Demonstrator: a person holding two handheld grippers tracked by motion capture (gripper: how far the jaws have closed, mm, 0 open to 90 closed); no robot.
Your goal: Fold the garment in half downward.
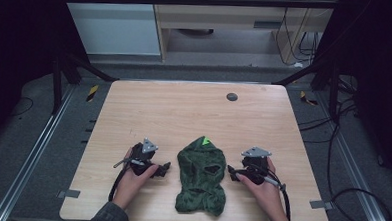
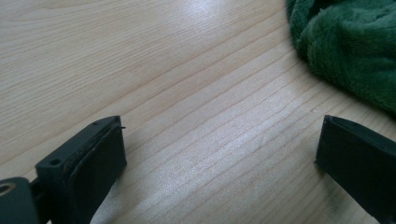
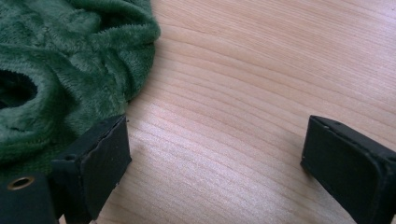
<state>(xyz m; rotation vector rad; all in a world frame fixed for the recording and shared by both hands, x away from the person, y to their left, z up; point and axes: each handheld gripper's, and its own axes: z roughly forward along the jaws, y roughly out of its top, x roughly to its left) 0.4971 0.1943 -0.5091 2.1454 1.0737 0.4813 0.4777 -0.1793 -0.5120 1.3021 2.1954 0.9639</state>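
A dark green fuzzy garment point(image 1: 201, 177) with holes and a bright green tag lies flat near the front middle of the wooden table point(image 1: 184, 115). My left gripper point(image 1: 167, 166) rests on the table just left of it, jaws open, with bare wood between them; the green plush point(image 2: 355, 42) fills the upper right of the left gripper view. On the garment's right side sits my right gripper point(image 1: 230, 171), open too, its left jaw beside the garment's edge point(image 3: 70, 70). Neither holds anything.
A small dark round disc point(image 1: 231, 97) sits near the table's far edge. Grey tape tabs point(image 1: 68, 193) mark the front corners. Cables point(image 1: 347, 162) trail on the floor at right, and black frame legs stand at both far corners.
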